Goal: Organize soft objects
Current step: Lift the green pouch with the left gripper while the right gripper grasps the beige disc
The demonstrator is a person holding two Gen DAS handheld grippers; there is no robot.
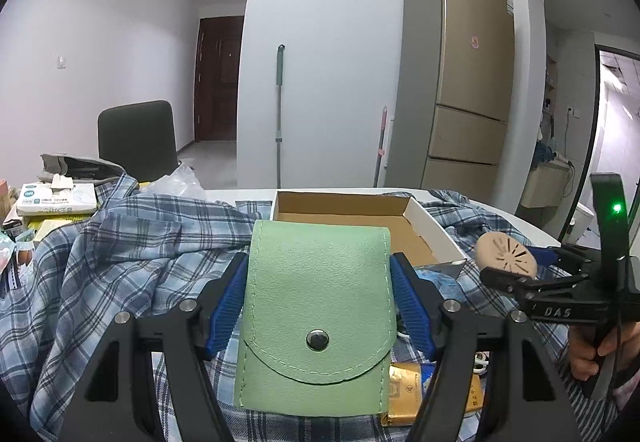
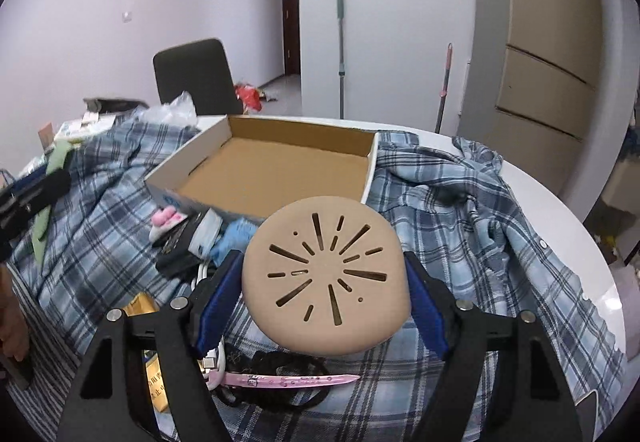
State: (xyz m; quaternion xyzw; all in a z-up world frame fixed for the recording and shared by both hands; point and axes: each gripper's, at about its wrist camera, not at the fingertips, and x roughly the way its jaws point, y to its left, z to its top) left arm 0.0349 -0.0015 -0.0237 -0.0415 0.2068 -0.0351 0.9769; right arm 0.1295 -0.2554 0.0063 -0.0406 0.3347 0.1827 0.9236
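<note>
My left gripper [image 1: 318, 290] is shut on a green leather pouch [image 1: 316, 314] with a snap button, held above the plaid cloth [image 1: 132, 258]. My right gripper [image 2: 324, 282] is shut on a round beige pad [image 2: 326, 274] with slit cut-outs, held just in front of the open cardboard box [image 2: 276, 169]. The pad [image 1: 506, 252] and right gripper also show at the right of the left wrist view. The box [image 1: 352, 215] stands empty behind the pouch.
A blue plaid shirt [image 2: 460, 209] covers the round white table [image 2: 568, 209]. Small items lie on it: a pink plush [image 2: 168, 219], a blue cloth [image 2: 236, 236], black fabric [image 2: 276, 370], a pink strap [image 2: 296, 380], a gold packet [image 1: 408, 390]. Tissue box [image 1: 56, 197] and chair [image 1: 138, 139] at left.
</note>
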